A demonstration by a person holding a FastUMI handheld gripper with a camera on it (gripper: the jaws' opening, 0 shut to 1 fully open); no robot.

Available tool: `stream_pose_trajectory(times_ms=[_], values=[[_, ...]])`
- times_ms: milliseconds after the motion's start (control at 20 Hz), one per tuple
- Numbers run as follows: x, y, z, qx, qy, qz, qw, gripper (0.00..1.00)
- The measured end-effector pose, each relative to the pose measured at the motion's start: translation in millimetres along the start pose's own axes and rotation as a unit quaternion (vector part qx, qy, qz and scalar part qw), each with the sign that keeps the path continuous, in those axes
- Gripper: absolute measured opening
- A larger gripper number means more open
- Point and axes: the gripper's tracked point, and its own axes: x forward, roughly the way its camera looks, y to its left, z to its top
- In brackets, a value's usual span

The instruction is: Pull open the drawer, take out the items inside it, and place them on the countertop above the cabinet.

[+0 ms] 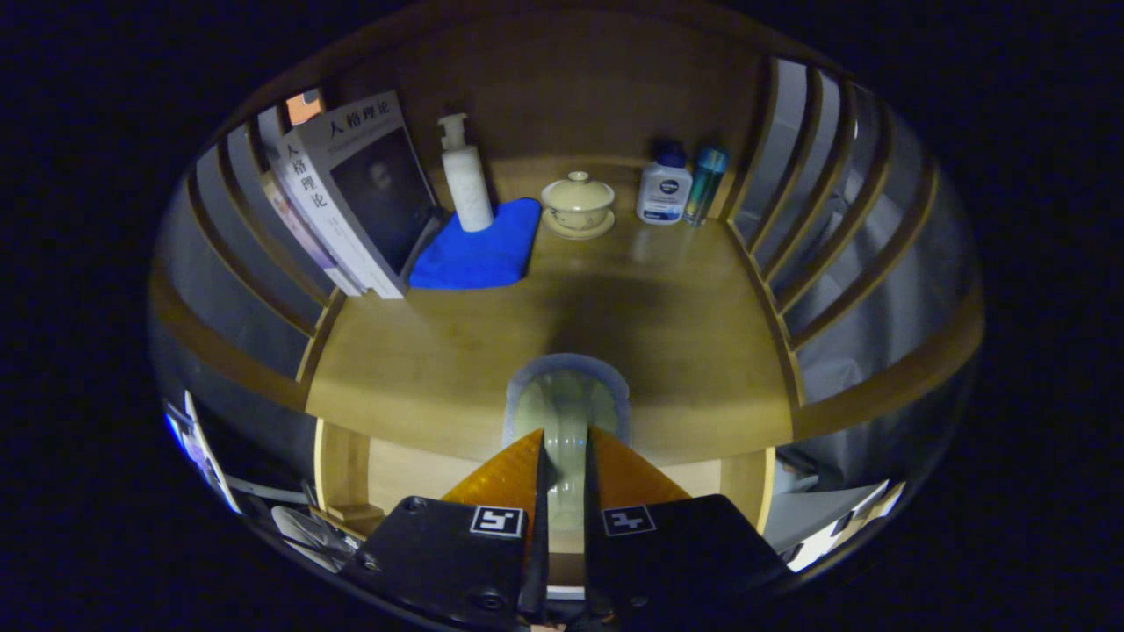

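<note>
So on the countertop (457, 351), going from the left: a few books (351, 202) leaning on the slatted side, a white pump bottle (465, 175) standing on a blue cloth (479, 254), a lidded tea bowl (578, 204) on its saucer, then a small clear bottle (664, 186) and a teal tube (705, 184) tucked in the right back corner. The gripper (565, 456) is clamped on a pale green cup (566, 408), fingers squeezing its wall from both sides, right at the countertop's front edge with the open drawer (404, 474) below.

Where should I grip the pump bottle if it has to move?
Take the pump bottle by its straight body, below the pump head, coming level from the front. It stands upright on the blue cloth, books close beside. The gripper is shut on a pale item now.
</note>
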Motion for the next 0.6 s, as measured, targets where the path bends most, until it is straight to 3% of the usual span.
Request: stream_pose_trajectory(times_ms=[600], values=[[54,6,25,0.020,0.028,0.004,0.999,0.19]])
